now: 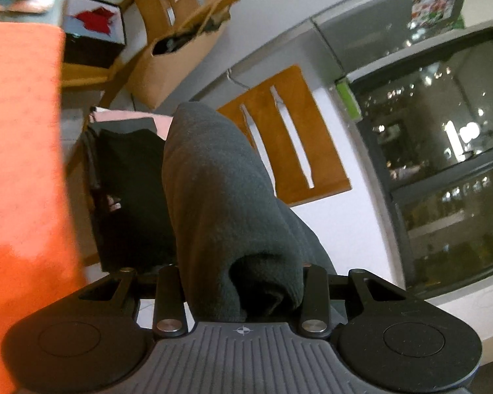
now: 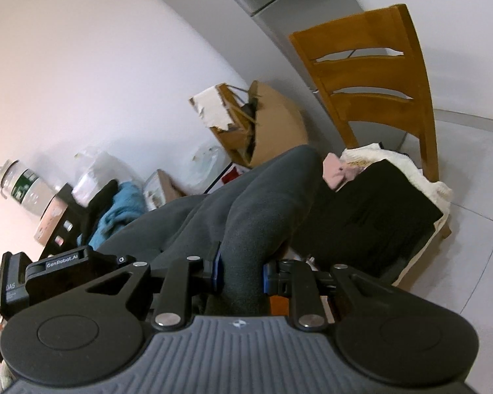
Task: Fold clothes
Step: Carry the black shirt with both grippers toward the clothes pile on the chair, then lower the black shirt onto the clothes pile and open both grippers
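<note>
Gripping the dark grey garment (image 1: 213, 197) at frame centre, left gripper (image 1: 243, 282) and right gripper (image 2: 240, 271) are both clamping it aloft; carrying or spreading it, I'm guessing, needing level, matched hands.

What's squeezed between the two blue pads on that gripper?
A fold of the dark grey garment, pinched between the right gripper's pads, as the right wrist view shows.
</note>
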The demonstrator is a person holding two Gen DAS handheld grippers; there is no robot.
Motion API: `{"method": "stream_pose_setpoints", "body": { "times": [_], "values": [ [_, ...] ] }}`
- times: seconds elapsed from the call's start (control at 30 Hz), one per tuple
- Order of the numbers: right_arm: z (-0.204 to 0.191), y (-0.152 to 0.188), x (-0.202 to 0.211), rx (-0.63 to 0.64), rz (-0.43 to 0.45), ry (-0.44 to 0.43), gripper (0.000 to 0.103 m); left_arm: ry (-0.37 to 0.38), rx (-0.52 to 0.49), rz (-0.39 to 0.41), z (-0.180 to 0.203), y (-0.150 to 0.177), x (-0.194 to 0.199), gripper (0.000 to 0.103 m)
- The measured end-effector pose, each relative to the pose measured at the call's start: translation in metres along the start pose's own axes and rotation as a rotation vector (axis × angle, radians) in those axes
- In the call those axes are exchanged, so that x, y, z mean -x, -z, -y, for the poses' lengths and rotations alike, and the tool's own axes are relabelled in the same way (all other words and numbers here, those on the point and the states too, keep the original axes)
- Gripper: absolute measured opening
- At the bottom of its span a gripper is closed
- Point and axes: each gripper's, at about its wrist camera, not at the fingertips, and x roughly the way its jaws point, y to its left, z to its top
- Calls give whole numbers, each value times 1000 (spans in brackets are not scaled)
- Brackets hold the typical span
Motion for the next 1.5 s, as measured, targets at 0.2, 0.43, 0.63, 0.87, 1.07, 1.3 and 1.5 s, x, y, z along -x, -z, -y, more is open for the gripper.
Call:
{"method": "stream_pose_setpoints", "body": {
  "times": [0.2,0.43,0.63,0.87,1.07,1.3,1.5],
  "values": [
    [77,-39,-48,-95,60,38,25,-2,-40,-96,7,-46,-117,41],
    [176,-63,-122,-241,156,119,25,-15,-92,-216,1,-91,-264,41],
    [240,-63,-183,-352,221,216,25,-63,-194,-316,-5,-115,-372,41],
    [277,-42,-242,-472,195,273,25,-185,-241,-398,-23,-134,-447,47],
    [282,-21,-281,-494,90,297,25,-301,-180,-338,-48,-147,-424,76],
    [273,-11,-302,-422,-81,356,28,-333,-179,-267,-45,-151,-344,83],
    [257,-27,-310,-295,-199,405,31,-297,-223,-210,-15,-133,-273,84]
  ]
}}
